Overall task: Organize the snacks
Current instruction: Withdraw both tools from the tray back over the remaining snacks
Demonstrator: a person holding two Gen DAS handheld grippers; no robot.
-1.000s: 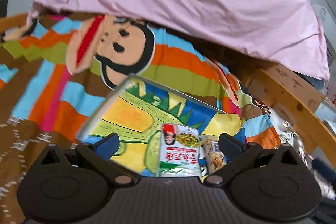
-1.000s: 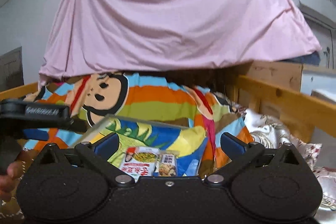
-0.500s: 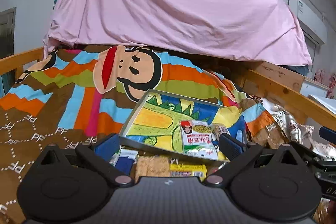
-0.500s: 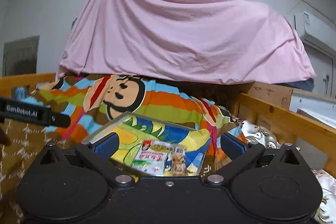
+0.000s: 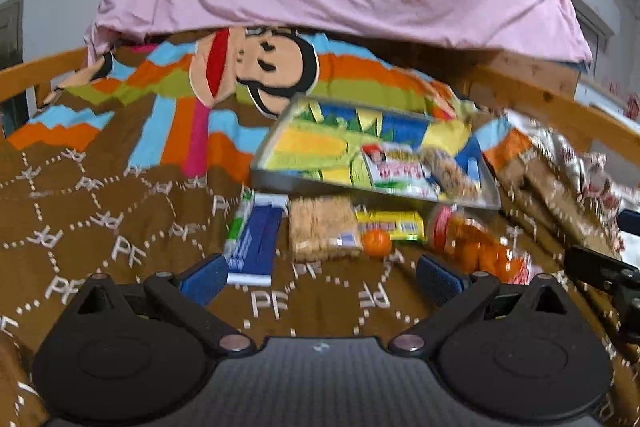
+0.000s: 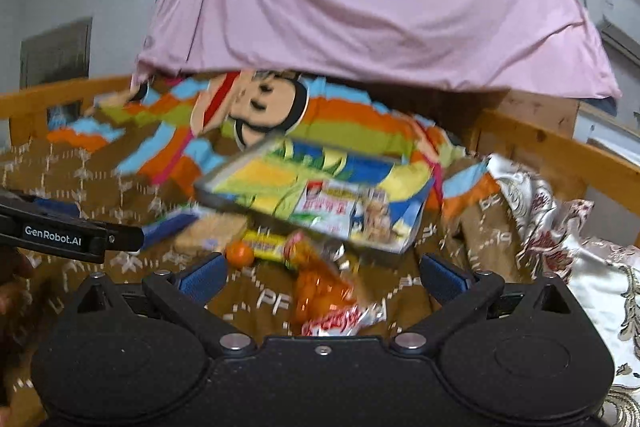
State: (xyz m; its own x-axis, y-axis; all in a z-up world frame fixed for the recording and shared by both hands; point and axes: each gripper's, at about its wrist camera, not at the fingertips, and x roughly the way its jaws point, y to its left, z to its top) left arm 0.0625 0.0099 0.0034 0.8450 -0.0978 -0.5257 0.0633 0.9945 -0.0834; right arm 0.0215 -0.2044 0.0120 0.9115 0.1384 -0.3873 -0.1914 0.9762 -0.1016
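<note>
Both grippers are tilting down toward the bed: loose snacks, hidden a second ago, are now showing before the tray [image 5: 280, 183]. Left gripper [image 5: 318, 277] and right gripper [image 6: 322, 277] fingers are spread, empty. The blurry orange bag [image 6: 320, 287], possibly tangerines, is lying nearest.

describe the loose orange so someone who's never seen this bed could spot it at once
Start at the tray with the cartoon picture lying on the brown blanket. A row of snacks lies on the blanket along its near edge. The loose orange sits between the crumbly tan bar and the bag of oranges, in front of a yellow pack; it is the only round, unwrapped item there.
</note>
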